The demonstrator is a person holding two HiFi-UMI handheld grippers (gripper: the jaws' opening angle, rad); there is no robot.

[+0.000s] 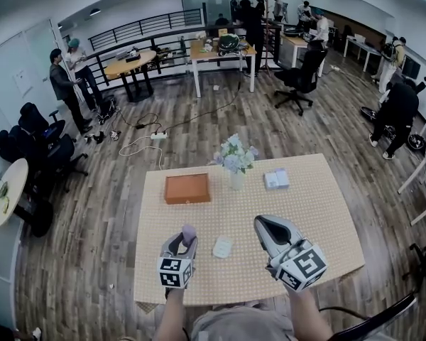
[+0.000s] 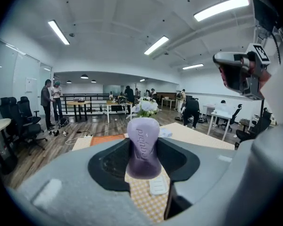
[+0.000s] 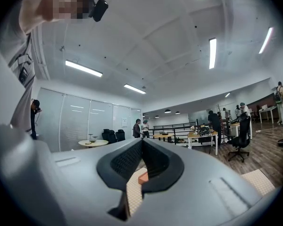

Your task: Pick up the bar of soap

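My left gripper (image 1: 187, 241) sits over the near-left part of the table (image 1: 319, 219). Its jaws pinch the purple bar of soap (image 2: 143, 147) by its sides, partway closed. The bar stands upright between them, and its top pokes out past the tips. In the left gripper view the checkered cloth shows under the bar.

Farther back on that side lies a flat brown box (image 1: 187, 188), well apart from the gripper.

Just right of the left gripper, an empty white soap dish (image 1: 222, 247) lies on the cloth between my two tools. Behind it, near the far edge, a glass vase of pale flowers (image 1: 236, 163) stands upright. A small white packet (image 1: 276, 180) lies just to the right of the vase.

My right gripper (image 1: 259, 223) hovers beside the dish, tilted toward the middle. Its jaws are pressed together at the tips with nothing between them.

Nothing on the table stands between either gripper and the dish. Beyond the table are office chairs, desks and several people.
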